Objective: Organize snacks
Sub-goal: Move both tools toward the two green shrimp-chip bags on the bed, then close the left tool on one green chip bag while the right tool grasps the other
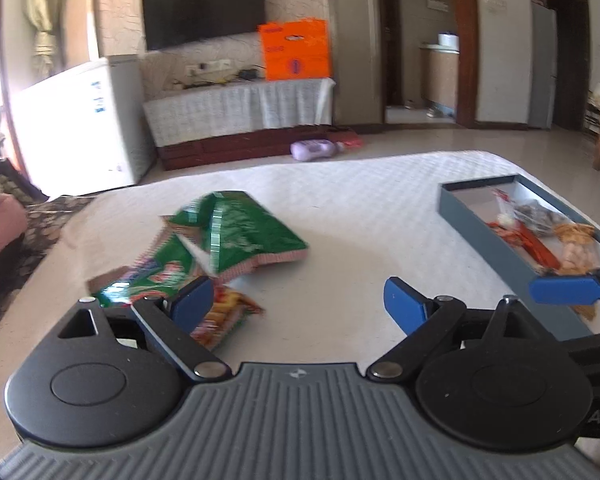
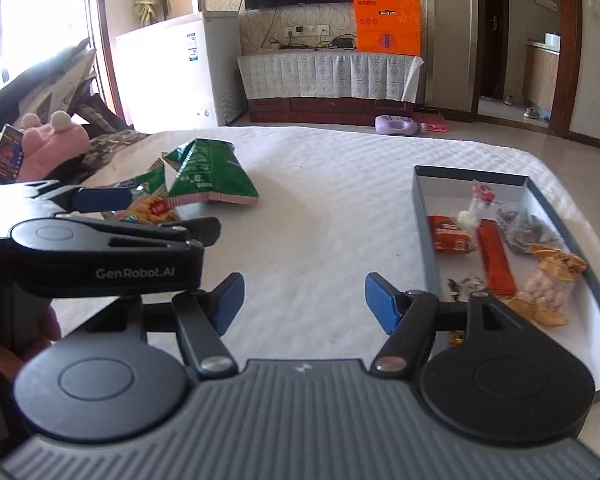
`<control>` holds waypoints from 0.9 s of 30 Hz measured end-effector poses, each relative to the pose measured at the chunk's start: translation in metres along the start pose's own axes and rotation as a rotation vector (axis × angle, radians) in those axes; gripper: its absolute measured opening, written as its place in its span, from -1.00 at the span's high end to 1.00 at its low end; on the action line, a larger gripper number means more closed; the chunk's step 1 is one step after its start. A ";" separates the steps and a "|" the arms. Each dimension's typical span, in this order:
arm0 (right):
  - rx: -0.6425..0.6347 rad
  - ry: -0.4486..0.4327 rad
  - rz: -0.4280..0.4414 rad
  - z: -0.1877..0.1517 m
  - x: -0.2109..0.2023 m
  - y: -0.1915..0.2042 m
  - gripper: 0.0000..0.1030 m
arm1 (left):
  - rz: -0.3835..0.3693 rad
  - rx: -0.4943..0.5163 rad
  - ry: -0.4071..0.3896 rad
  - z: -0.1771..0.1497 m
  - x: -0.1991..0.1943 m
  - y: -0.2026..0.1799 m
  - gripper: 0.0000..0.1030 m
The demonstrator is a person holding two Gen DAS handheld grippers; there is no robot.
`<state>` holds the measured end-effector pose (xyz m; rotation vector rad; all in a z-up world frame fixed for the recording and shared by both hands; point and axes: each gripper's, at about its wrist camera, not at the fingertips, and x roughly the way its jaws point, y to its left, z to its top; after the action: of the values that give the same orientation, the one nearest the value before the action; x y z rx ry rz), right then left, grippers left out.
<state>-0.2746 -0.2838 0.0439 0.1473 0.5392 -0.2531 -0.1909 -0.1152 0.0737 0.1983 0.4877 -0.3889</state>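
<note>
A large green snack bag [image 1: 240, 236] [image 2: 210, 176] lies on the white table, partly over a smaller green and orange bag [image 1: 160, 280] [image 2: 150, 204]. A blue-grey tray [image 1: 488, 232] [image 2: 424, 216] at the right holds several small snacks, among them an orange bar [image 2: 496, 256] and a clear bag of nuts [image 2: 548, 284]. My left gripper [image 1: 298, 304] is open and empty, just right of the small bag. My right gripper [image 2: 304, 302] is open and empty over bare table left of the tray. One of its fingers [image 1: 564, 290] shows at the tray in the left wrist view.
The white quilted table [image 2: 320, 184] has a rounded far edge. A sofa with pink plush toys [image 2: 48, 140] stands at the left. Beyond are a white freezer [image 2: 180, 68], a TV stand with an orange box [image 2: 388, 26], and a purple bottle [image 2: 396, 125] on the floor.
</note>
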 end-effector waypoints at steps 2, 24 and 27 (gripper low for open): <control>0.002 0.002 0.012 0.000 0.005 0.004 -0.34 | 0.054 -0.037 -0.001 -0.002 0.001 0.019 -0.91; 0.045 -0.004 0.151 0.099 0.125 0.057 -0.55 | 0.099 -0.408 0.110 -0.007 0.076 0.140 -0.93; 0.004 0.036 0.136 0.108 0.162 0.068 -0.64 | 0.074 -0.419 0.130 -0.008 0.084 0.140 -0.94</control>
<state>-0.0692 -0.2727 0.0558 0.1925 0.5623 -0.1189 -0.0691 -0.0124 0.0380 -0.1646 0.6761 -0.1951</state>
